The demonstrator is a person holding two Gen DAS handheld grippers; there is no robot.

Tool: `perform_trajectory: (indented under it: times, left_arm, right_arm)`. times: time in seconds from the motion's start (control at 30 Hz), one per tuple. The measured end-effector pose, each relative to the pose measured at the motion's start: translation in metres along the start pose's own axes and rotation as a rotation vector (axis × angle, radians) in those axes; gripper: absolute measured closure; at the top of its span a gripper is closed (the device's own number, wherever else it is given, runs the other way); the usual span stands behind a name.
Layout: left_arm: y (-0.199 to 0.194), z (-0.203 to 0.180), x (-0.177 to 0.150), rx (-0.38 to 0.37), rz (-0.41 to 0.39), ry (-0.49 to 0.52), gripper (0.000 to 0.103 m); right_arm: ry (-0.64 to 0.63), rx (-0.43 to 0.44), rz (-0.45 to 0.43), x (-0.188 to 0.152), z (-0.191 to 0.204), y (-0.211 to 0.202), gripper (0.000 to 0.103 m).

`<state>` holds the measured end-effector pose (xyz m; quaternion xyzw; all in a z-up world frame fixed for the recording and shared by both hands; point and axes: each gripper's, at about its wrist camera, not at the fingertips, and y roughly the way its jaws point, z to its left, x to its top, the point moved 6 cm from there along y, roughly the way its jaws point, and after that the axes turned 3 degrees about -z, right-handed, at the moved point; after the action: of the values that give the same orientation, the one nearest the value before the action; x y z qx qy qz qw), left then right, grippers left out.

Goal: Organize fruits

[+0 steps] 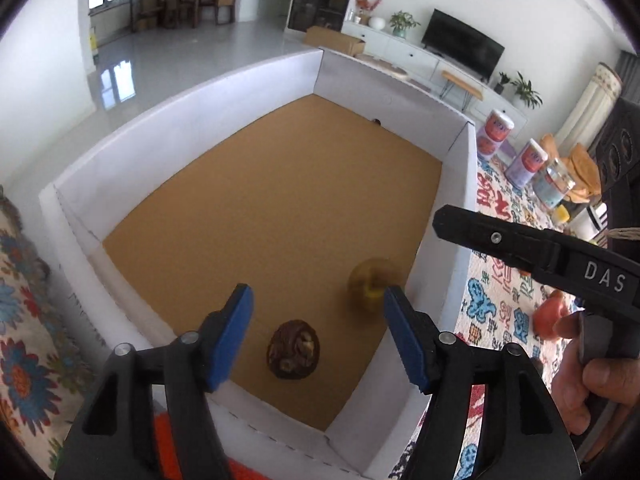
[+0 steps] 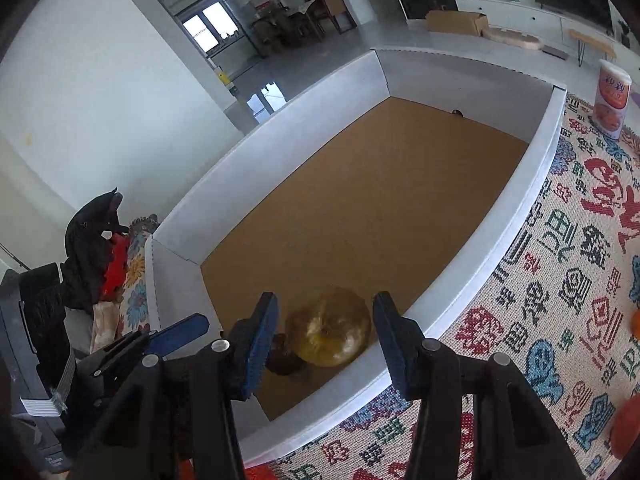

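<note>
Patterned cloth (image 2: pixel 560 280) covers the table, and on it sits a white-walled box (image 1: pixel 192 120) with a cork-brown floor, evidently the collecting place for fruit; a yellow-green fruit (image 2: pixel 328 326) and a dark brown one (image 1: pixel 293 354) lie in its near corner; left gripper (image 1: pixel 318 334) and right gripper (image 2: pixel 324 338) both hang released above them, jaws grasping nothing; orange fruit (image 2: pixel 626 428) waits outside.

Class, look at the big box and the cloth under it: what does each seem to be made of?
The box: likely cardboard, with matte white walls, folded corner flaps and a plain brown floor. The cloth: seemingly woven or stitched fabric, since its coloured characters show a fine grid of stitches.
</note>
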<state>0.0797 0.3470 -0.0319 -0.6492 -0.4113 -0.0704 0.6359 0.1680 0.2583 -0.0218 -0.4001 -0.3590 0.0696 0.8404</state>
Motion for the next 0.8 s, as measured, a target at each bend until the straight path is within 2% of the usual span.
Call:
perform_trajectory:
  times: [0.07,0.17,0.23,0.3,0.33,0.43,0.5,0.57,0.67,0.8]
  left_arm:
    - [-0.004,-0.008,0.004,0.022,-0.043,0.040,0.032]
    - [-0.016,-0.029,0.008,0.007,-0.137,0.099,0.021]
    - [-0.020,-0.043,0.012,0.032,-0.214,0.160,0.015]
    - [-0.014,-0.058,0.016,0.093,-0.280,0.239,0.013]
    - [-0.006,-0.065,0.016,0.110,-0.284,0.278,0.013]
    - [0.025,-0.087,0.009,0.140,-0.190,0.378,0.014]
    - [0.028,-0.099,0.002,0.199,-0.199,0.461,0.019]
    - [0.022,-0.103,-0.003,0.221,-0.221,0.472,0.019]
    - [0.017,-0.103,-0.008,0.209,-0.205,0.441,0.018]
    - [0.011,-0.103,-0.016,0.221,-0.208,0.444,0.016]
  right_arm:
    - [0.024,0.003,-0.057,0.003,-0.010,-0.020,0.051]
    - [0.022,-0.030,-0.139,-0.006,-0.035,-0.065,0.042]
    - [0.003,-0.095,-0.171,-0.027,-0.063,-0.095,0.029]
    - [-0.017,-0.213,-0.187,-0.059,-0.103,-0.125,0.023]
    - [-0.022,-0.287,-0.184,-0.079,-0.125,-0.137,0.022]
    - [0.022,-0.482,-0.159,-0.146,-0.204,-0.179,0.022]
    - [0.078,-0.617,-0.146,-0.188,-0.260,-0.212,0.023]
    - [0.171,-0.723,-0.150,-0.225,-0.307,-0.245,0.022]
    - [0.334,-0.796,-0.204,-0.262,-0.356,-0.287,0.022]
    - [0.420,-0.828,-0.259,-0.278,-0.382,-0.307,0.022]
